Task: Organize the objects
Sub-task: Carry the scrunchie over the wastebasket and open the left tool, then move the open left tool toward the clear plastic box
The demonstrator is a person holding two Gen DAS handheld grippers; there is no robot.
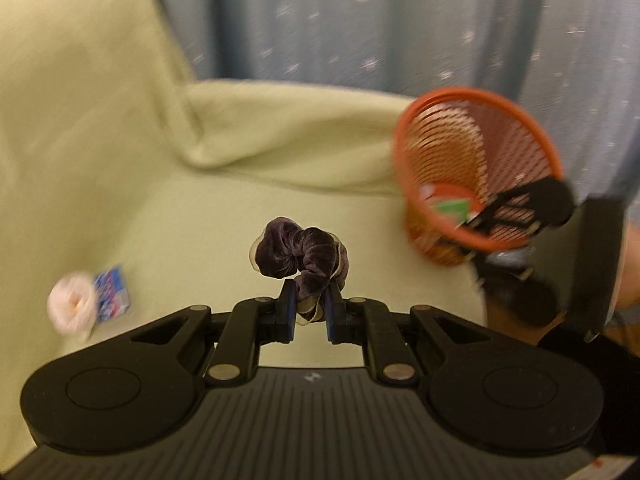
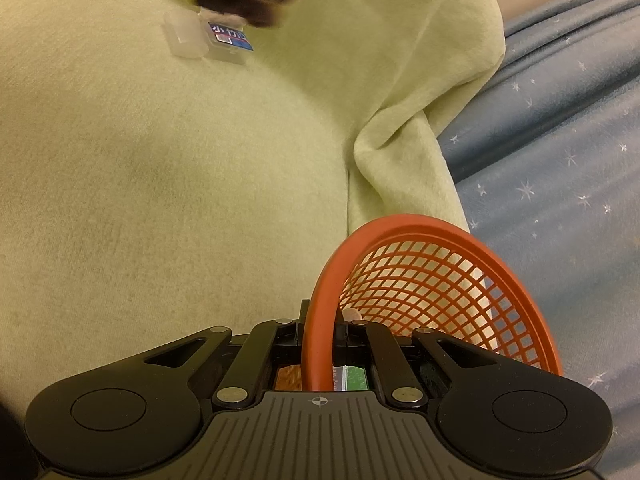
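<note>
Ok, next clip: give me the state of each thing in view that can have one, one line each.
Left gripper: shut on the scrunchie.
Purple scrunchie: pinched, raised off the cloth.
Right gripper: shut on the basket rim.
Orange mesh basket: held by its rim, tilted, some packets inside.
White scrunchie: lying on the green cloth, blurred.
Small clear box: on the cloth; closed or not, cannot tell.

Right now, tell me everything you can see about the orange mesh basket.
The orange mesh basket is a small round plastic-looking container with a thick smooth rim and lattice walls. It is tilted, its mouth open toward the left wrist camera, beside the pale green cloth. The right gripper is shut on its rim, one finger inside and one outside. Inside lie some green and red packets, too blurred to identify.
</note>
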